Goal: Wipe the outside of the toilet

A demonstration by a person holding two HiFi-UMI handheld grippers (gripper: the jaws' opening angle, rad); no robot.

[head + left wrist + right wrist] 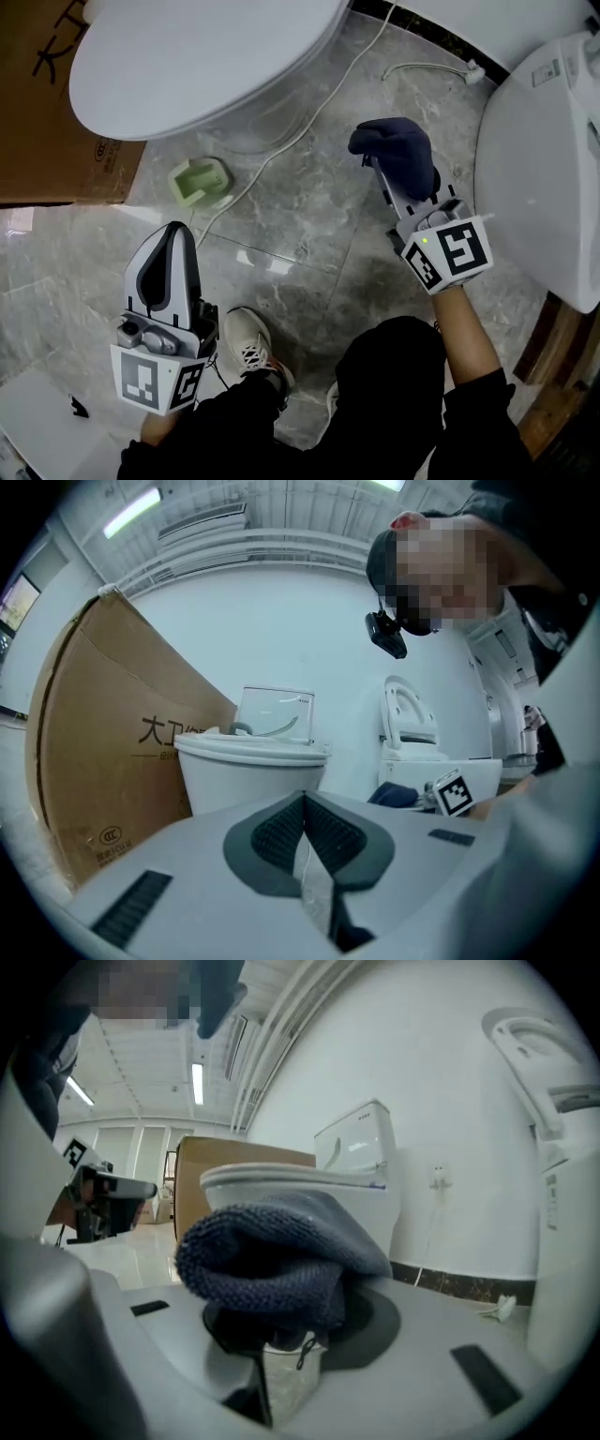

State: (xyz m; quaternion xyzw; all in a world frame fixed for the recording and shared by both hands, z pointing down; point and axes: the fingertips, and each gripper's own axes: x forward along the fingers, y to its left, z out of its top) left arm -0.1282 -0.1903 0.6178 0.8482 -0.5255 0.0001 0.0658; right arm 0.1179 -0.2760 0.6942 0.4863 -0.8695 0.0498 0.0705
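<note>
A white toilet (202, 56) with its lid down fills the top left of the head view; its bowl (248, 775) and seat (291, 1183) also show ahead in both gripper views. My right gripper (375, 155) is shut on a dark blue cloth (398, 150), held above the floor to the right of the toilet; the cloth (277, 1251) drapes over the jaws. My left gripper (169, 248) is shut with nothing in it, low at the left, its pads (281, 832) pressed together.
A second white toilet (544, 159) stands at the right edge. A cardboard box (42, 103) leans at the left. A green holder (200, 181) and a white cable (328, 98) lie on the grey marble floor. My shoe (251, 347) is at the bottom.
</note>
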